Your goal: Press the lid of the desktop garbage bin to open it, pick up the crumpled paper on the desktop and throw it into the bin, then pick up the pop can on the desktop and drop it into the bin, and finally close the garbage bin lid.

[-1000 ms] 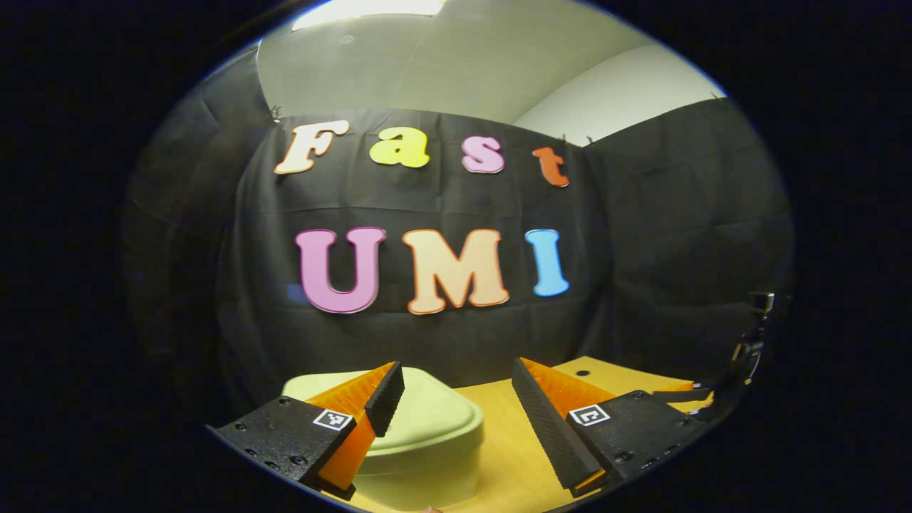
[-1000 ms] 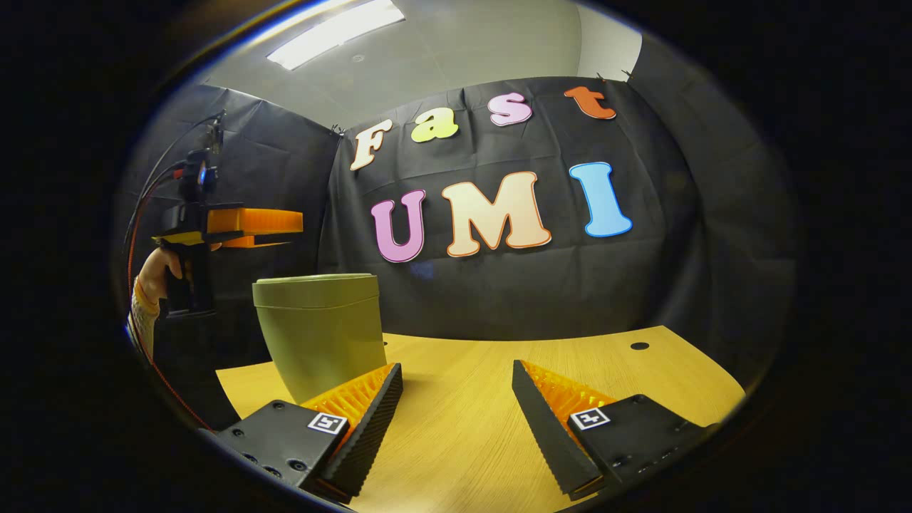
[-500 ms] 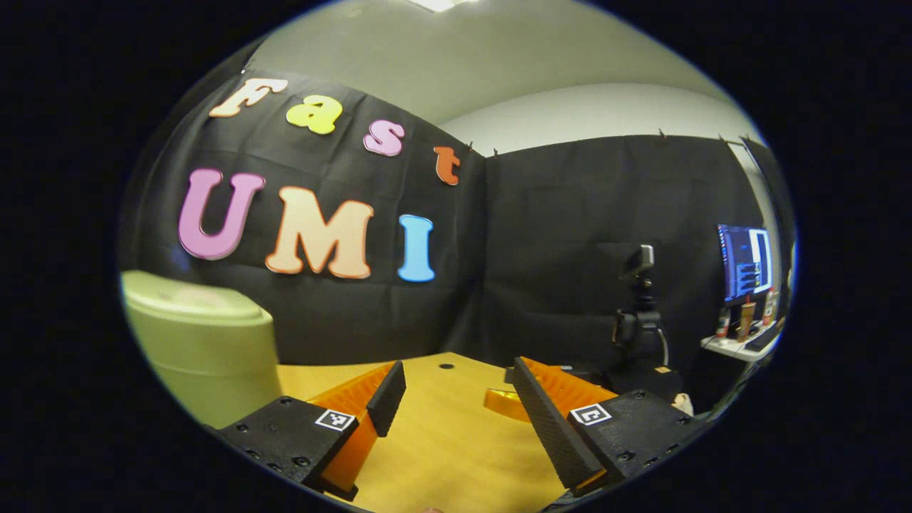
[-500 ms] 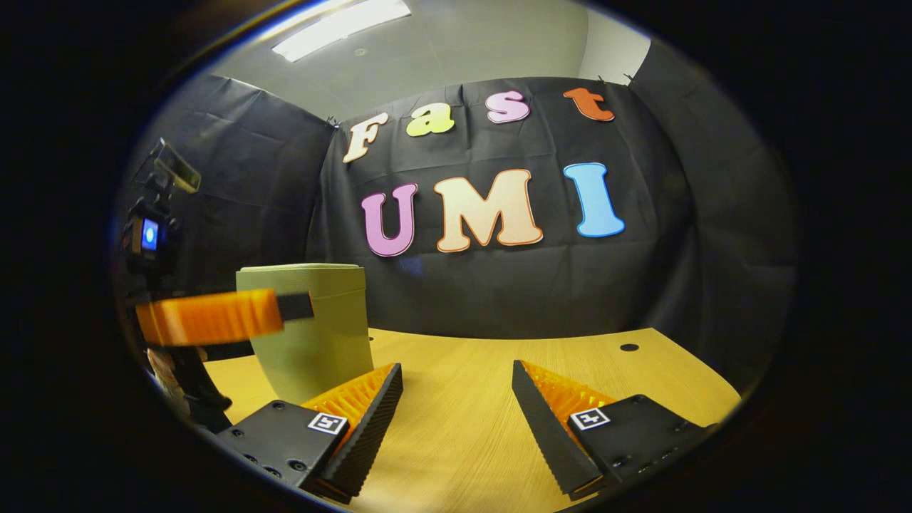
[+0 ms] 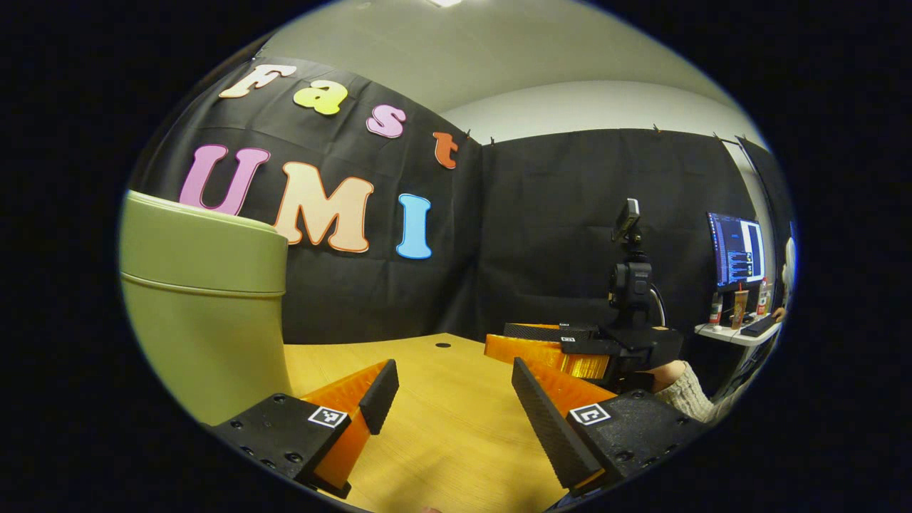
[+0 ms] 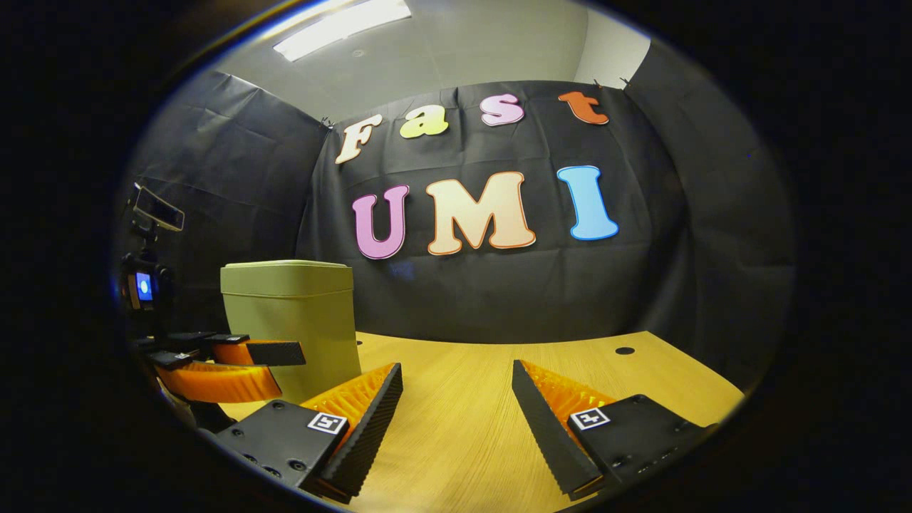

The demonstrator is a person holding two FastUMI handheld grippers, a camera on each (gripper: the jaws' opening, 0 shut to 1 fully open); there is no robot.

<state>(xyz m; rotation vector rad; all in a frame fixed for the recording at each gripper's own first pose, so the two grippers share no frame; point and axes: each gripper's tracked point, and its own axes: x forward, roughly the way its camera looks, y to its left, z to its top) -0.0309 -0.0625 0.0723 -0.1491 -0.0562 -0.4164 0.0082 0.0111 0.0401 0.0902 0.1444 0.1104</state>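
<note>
Claws, left [image 5: 451,388] and right [image 6: 456,392], both wide apart, empty; unlabelled lidded bin [image 6: 288,320] beside them.

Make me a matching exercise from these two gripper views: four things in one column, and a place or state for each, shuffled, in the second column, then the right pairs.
Things
1. garbage bin
2. left gripper
3. monitor
4. hole in the tabletop

Places or states
A. lit, far off past the booth, above a small shelf
B. lid down, standing on the table
C. near the table's far edge, by the black cloth wall
D. open, nothing between its fingers, low over the table

Pairs: 1-B, 2-D, 3-A, 4-C
</note>
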